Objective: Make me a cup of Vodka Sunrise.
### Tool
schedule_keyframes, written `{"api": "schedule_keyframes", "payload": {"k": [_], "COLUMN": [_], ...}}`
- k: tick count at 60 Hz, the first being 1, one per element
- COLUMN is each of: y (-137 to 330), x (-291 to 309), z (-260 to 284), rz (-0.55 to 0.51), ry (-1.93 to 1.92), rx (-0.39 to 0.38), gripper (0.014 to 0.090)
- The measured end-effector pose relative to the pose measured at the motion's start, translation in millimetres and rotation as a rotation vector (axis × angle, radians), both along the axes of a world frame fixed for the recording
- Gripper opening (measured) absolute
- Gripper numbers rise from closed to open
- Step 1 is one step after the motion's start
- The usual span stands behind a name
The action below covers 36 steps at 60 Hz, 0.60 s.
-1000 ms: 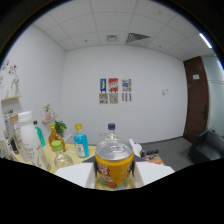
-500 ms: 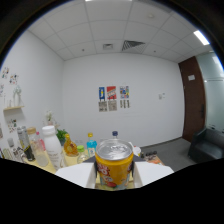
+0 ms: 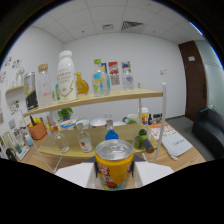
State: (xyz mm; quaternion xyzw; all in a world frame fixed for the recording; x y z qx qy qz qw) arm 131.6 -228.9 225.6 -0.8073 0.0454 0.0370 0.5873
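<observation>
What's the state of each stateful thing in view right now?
gripper: shut on the can.
can: upright, unopened, held between the fingers.
white bottle: upright on top shelf, capped.
dark door: closed.
clear small bottles: upright on lower shelf.

No lettering is readable on the can (image 3: 114, 163), bottles or wall posters (image 3: 116, 68).

A wooden shelf (image 3: 100, 97) stood ahead with a white bottle (image 3: 66, 76) and an amber bottle (image 3: 82, 85) on top. Posters (image 3: 114, 70) hung on the far wall, a brown door (image 3: 192, 82) stood beside it, and a plant pot (image 3: 37, 131) sat low down.
</observation>
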Motion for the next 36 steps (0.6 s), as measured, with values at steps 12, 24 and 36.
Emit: {"api": "schedule_keyframes", "payload": {"k": [12, 24, 36], "y": [6.7, 11.6, 23.0], "x": [-5.4, 0.1, -8.8], "z": [-36.1, -32.5, -24.4], "rz": [-0.014, 0.005, 0.101], "ry": [-0.06, -0.402, -0.886], "rx": [-0.031, -0.072, -0.086], "gripper": [0.052, 0.0521, 0.052]}}
